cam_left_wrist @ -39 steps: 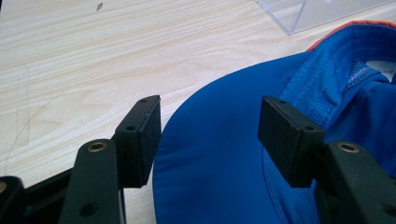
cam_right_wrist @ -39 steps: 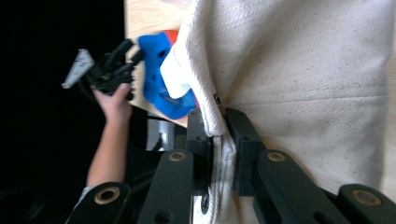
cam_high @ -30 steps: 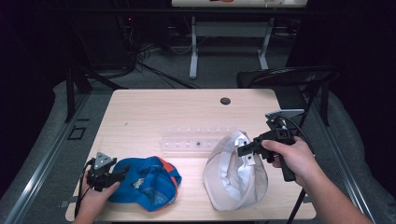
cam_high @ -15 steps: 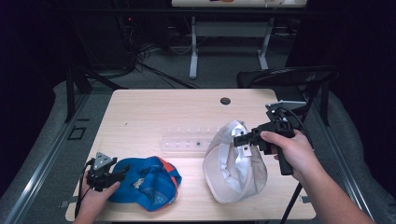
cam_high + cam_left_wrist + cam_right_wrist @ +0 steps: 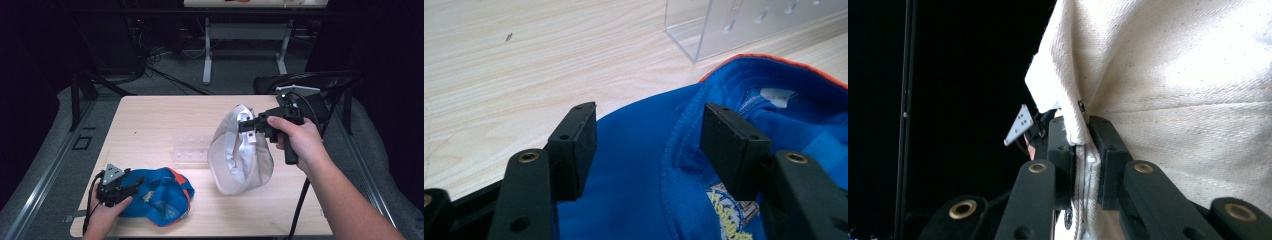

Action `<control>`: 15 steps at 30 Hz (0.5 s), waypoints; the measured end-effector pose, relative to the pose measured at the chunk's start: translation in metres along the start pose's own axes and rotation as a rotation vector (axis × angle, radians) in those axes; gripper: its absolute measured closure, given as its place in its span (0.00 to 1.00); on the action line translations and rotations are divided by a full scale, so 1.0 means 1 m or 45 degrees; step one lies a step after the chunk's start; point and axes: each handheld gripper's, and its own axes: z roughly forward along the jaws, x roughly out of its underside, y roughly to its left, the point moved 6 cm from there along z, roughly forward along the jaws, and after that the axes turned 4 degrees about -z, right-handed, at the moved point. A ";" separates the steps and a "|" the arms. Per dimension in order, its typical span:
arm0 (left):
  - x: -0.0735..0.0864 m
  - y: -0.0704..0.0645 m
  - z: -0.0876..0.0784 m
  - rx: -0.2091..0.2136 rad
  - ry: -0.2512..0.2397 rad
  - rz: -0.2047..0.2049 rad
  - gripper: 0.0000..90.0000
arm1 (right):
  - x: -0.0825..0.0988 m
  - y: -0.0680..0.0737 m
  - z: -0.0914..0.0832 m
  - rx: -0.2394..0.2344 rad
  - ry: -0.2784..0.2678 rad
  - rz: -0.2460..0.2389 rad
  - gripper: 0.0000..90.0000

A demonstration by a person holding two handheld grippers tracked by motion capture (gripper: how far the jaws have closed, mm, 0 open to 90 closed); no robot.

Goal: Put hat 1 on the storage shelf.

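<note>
**White cap lifted, blue cap waiting**

Our right gripper (image 5: pixel 248 126) pinches the edge of the white cap (image 5: pixel 240 160); the right gripper view shows the jaws pressed together on the cloth. The cap hangs raised over the counter's right half, its lower part near or on the surface. We judge the pick-up done, the placing yet to come. Our left gripper (image 5: pixel 649 137), jaws spread, rests over the blue cap (image 5: pixel 160 195) at the near left corner, not gripping it. Between the caps lies a clear plastic rack (image 5: pixel 190 152). The counter (image 5: pixel 150 120) is pale wood grain; the room is dark, with cables on the floor behind.
</note>
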 end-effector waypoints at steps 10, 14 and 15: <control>0.000 -0.001 0.000 0.028 0.002 -0.027 0.47 | -0.022 0.022 0.021 -0.044 -0.017 -0.014 0.90; 0.001 0.000 -0.001 0.025 0.000 -0.037 0.47 | -0.031 0.028 0.035 -0.054 -0.014 -0.006 0.90; 0.001 0.000 -0.001 0.024 0.000 -0.039 0.47 | -0.033 0.028 0.038 -0.057 -0.025 0.001 0.90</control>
